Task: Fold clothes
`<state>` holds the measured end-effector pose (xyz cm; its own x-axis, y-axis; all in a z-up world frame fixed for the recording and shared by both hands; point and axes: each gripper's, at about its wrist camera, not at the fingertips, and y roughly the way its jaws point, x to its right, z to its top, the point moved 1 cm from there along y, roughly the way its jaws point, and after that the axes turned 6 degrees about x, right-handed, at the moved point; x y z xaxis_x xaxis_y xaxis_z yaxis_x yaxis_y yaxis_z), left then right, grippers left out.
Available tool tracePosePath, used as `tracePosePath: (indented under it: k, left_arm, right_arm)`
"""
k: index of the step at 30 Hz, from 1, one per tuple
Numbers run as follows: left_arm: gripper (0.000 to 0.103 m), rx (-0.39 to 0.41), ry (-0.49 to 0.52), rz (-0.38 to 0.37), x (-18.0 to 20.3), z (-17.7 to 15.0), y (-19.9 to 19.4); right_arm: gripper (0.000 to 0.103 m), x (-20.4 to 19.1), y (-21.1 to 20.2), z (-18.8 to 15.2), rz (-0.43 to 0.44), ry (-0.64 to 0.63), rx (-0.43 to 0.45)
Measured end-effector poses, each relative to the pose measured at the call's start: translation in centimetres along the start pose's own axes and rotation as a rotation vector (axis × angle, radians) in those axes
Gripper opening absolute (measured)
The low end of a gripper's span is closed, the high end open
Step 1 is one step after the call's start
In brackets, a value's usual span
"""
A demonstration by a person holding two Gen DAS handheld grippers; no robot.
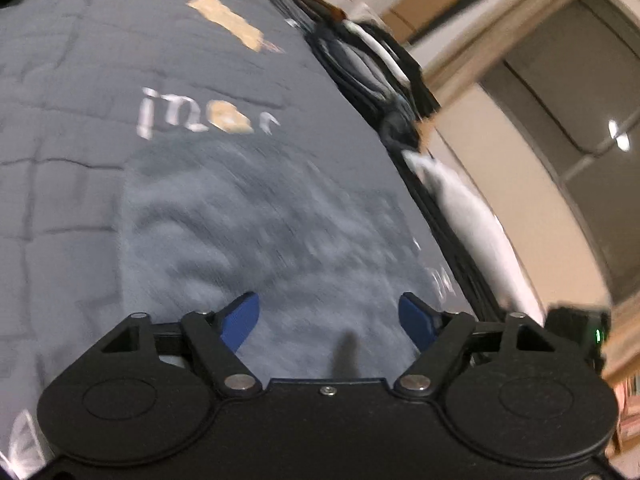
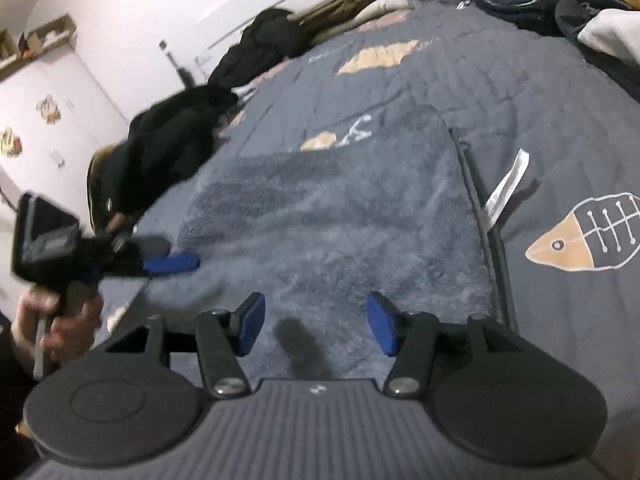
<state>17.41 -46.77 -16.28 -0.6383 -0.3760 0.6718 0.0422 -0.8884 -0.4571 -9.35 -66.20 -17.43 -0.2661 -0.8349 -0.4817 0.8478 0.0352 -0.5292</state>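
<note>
A fluffy grey-blue garment (image 2: 340, 208) lies flat on the bed, with a dark edge and a white label (image 2: 506, 184) along its right side. My right gripper (image 2: 316, 304) hovers over the garment's near edge, open, with nothing between its blue pads. The left gripper (image 2: 172, 262), held by a hand (image 2: 52, 320), reaches in from the left at the garment's left edge. In the left wrist view the same garment (image 1: 260, 220) fills the middle, blurred. There my left gripper (image 1: 328, 304) stands open just above the fabric, holding nothing.
A dark grey quilt (image 2: 560, 112) with fish prints covers the bed. Dark jackets (image 2: 172, 136) are heaped at its left side. Stacks of folded clothes (image 1: 368, 64) and a white garment (image 1: 460, 208) line the far edge. A white wardrobe (image 2: 48, 112) stands beyond.
</note>
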Motion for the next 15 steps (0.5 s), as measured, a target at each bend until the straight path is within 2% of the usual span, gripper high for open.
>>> tracePosePath:
  k: [3, 8, 12, 13, 15]
  left_arm:
    - [0.068, 0.091, -0.056, 0.036, -1.9, 1.5, -0.6]
    - [0.068, 0.137, -0.031, 0.105, -2.1, 3.9, 1.7]
    - [0.069, 0.205, -0.118, 0.190, -2.8, 5.2, 1.8]
    - [0.070, 0.208, -0.089, 0.212, -2.3, 5.2, 1.3]
    - [0.077, 0.209, 0.012, 0.306, -0.8, 4.8, 0.2]
  right_arm:
    - [0.056, 0.1, -0.2, -0.1, 0.008, -0.012, -0.008]
    - [0.057, -0.3, -0.2, 0.0, -0.002, -0.040, -0.017]
    - [0.057, -0.2, -0.1, 0.0, -0.002, -0.043, -0.019]
    - [0.057, -0.1, -0.1, 0.0, 0.000, -0.042, -0.019]
    - [0.057, 0.0, -0.3, 0.2, 0.004, -0.027, -0.014]
